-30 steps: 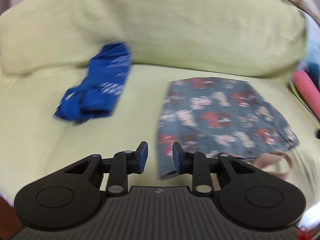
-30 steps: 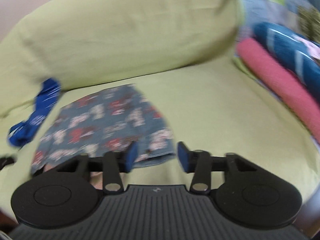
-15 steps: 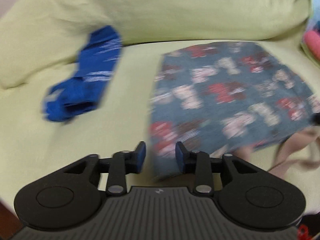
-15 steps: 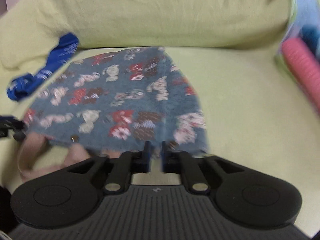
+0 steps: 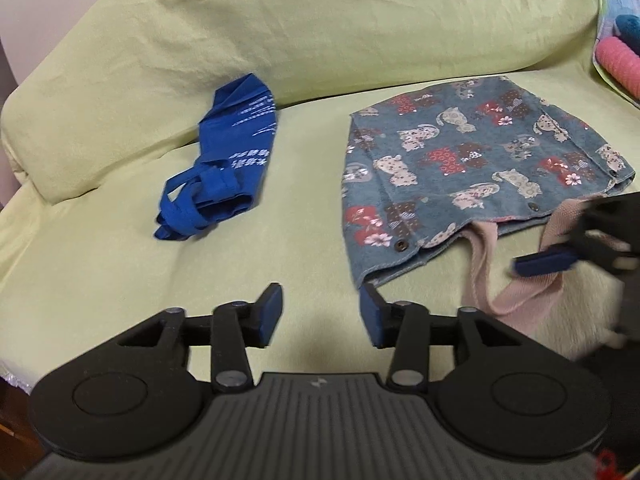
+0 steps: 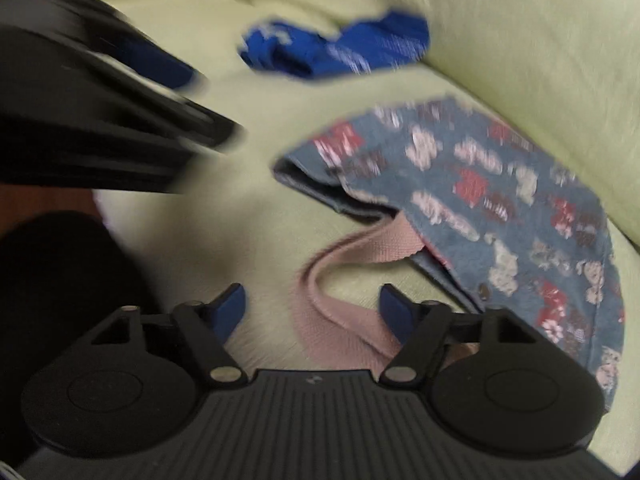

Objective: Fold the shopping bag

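Note:
A blue-grey shopping bag with a cat print [image 5: 460,152] lies flat on the green sofa seat [image 5: 100,272], its mouth toward me. Its pink handles [image 5: 484,264] trail over the seat in front of it. My left gripper [image 5: 320,312] is open just above the seat, its right finger at the bag's near left corner with nothing held. My right gripper [image 6: 314,308] is open too, with a pink handle [image 6: 320,320] lying loose between its fingers. In the left wrist view, a blue pad [image 5: 544,262] of the right gripper shows over the handles. The right wrist view is blurred.
A crumpled blue bag [image 5: 228,160] lies left of the patterned one, near the sofa backrest [image 5: 360,20]. A pink roll [image 5: 616,64] and other cloth sit at the far right. The left gripper's body [image 6: 120,120] fills the upper left of the right wrist view.
My right gripper was shut at the bag's near edge; it is now open and has swung left over the handles. My left gripper has opened wider and pulled back slightly.

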